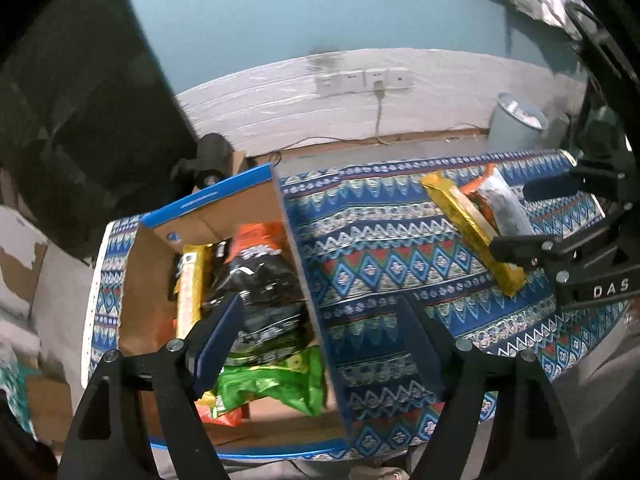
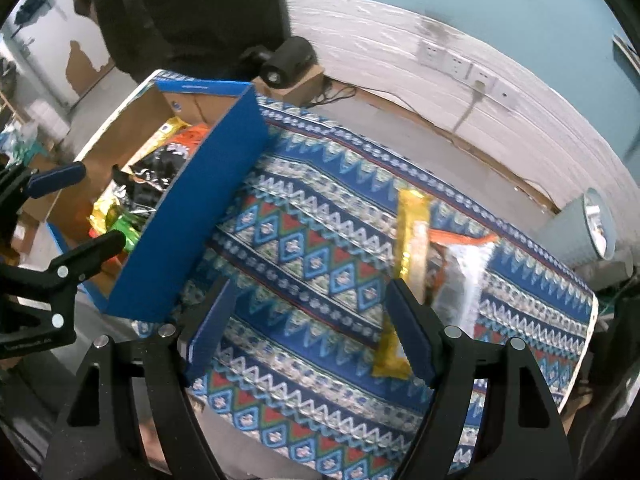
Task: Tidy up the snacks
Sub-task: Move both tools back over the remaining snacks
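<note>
Patterned tablecloth (image 2: 320,208), gold snack bar (image 2: 410,240) lying lengthwise toward the wall

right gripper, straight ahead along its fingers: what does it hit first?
Most likely the patterned tablecloth: the open right gripper frames bare cloth. The gold snack pack sits just beyond its right-hand finger, though depth is hard to judge.

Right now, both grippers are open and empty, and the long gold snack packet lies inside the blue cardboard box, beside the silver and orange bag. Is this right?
Not quite. The long gold snack packet lies on the patterned tablecloth, outside the blue cardboard box, as the right wrist view shows. The rest is right.
</note>
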{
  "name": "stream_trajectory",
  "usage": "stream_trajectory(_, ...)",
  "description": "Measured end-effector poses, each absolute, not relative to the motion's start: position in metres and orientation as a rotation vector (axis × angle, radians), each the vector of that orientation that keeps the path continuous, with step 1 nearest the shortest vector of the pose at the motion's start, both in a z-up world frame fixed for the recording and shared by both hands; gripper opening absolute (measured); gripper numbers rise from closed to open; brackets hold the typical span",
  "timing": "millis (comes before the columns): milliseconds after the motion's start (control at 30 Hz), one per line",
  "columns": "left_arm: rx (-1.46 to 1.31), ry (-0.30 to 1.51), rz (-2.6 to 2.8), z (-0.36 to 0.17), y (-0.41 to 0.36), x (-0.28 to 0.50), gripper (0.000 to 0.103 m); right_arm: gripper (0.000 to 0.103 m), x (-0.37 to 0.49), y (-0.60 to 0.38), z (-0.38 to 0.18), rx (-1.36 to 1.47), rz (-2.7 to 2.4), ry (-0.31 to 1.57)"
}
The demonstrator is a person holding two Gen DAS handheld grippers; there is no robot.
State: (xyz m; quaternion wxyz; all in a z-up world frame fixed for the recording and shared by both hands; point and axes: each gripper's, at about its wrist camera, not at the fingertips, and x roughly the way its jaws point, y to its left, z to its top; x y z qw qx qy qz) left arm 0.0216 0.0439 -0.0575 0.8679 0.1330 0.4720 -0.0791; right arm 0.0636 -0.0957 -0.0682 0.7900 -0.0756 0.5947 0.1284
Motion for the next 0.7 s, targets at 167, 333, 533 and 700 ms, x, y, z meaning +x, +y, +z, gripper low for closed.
stream_trajectory(167,0.319,1.0,-0.192,-0.062,0.017,0.024,0.081,0.078,0.058,-0.128,-0.066,-0.129,0.24,1.276)
stream_trajectory(333,0.356,1.017,-0.215,-0.07,-0.009,0.028,0.081,0.078,0.051,-0.161,-0.068,-0.106,0.195,1.275)
stream_trajectory(533,0.375,1.059,-0.243,-0.085,-0.035,0.035,0.081,0.078,0.046,-0.192,-0.072,-0.159,0.119,1.271)
stream_trajectory(700,0.39,1.09,-0.261,-0.101,-0.054,0.044,0.081,0.078,0.047,-0.215,-0.081,-0.136,0.094,1.29)
